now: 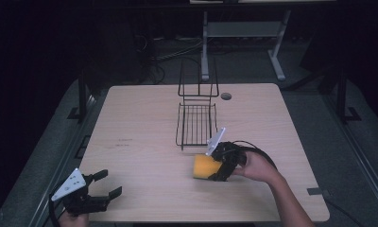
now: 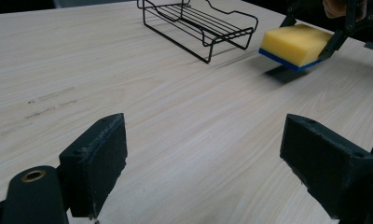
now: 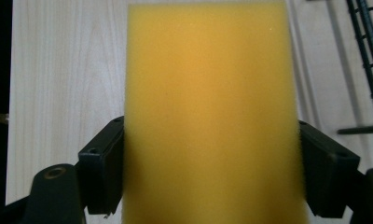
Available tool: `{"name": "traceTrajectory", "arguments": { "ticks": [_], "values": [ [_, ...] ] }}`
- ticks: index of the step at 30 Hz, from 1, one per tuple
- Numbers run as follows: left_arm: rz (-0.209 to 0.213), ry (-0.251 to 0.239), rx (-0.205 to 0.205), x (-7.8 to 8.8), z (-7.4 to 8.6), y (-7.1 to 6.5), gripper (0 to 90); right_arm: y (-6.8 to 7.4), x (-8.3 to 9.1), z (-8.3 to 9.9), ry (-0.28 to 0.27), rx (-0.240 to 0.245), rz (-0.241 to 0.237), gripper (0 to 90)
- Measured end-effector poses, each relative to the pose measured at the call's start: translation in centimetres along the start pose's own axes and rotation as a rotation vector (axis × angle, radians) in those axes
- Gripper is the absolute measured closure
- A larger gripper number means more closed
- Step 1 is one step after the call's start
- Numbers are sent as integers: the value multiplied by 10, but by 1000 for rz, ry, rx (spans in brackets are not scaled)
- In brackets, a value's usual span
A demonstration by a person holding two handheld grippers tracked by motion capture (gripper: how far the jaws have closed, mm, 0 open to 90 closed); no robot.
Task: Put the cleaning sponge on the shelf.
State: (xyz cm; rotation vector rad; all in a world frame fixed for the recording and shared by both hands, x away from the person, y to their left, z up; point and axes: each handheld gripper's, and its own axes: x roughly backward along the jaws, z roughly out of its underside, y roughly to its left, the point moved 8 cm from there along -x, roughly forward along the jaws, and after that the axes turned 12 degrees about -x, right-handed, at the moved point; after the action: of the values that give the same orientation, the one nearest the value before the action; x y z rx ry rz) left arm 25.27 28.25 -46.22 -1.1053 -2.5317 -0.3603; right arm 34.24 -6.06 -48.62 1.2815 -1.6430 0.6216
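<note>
Right gripper (image 1: 214,166) is clamped on the sponge (image 1: 204,167), jaws pressing its two long side faces, so the broad yellow face stays up and the far end sticks out past the jaw tips. In the left gripper view the sponge (image 2: 296,45) hangs clear of the table (image 2: 175,116) with its shadow below it, so it's lifted, not resting. Grip across the width looks deliberate: foam compresses, and squeezing the sides leaves the flat faces free to set down. Wire rack (image 1: 197,120) sits just ahead and slightly to the side of the right gripper, near but apart; my read is the sponge is headed there. Sponge is open-cell yellow foam, a rectangular block with a thin blue scrub layer on the underside; fine pores show in the right gripper view (image 3: 208,116). Rack is thin black wire, a shallow tray with parallel bars and a taller looped back. Table is pale wood-grain laminate, matte, with a few scuffs. Left gripper (image 1: 107,184) sits idle well off to the side, jaws spread wide with nothing between the black, rough-edged pads (image 2: 100,163).
</note>
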Motion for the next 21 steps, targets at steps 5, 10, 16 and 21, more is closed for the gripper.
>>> {"name": "traceTrajectory", "arguments": {
  "ticks": [5, 10, 16, 21],
  "values": [
    [0, 0, 0, 0, 0, 0, 140, -5, 4, -5, -8, 2, -1, 215],
    [0, 2, 2, 0, 0, 1, 141, -10, 8, -11, -15, 2, -4, 215],
    [0, 1, 4, 0, 0, 1, 140, -14, 10, -16, -15, 1, -1, 215],
    [1, -1, 1, 0, 0, 1, 140, -16, 12, -19, -12, 1, 1, 215]
  ]
}}
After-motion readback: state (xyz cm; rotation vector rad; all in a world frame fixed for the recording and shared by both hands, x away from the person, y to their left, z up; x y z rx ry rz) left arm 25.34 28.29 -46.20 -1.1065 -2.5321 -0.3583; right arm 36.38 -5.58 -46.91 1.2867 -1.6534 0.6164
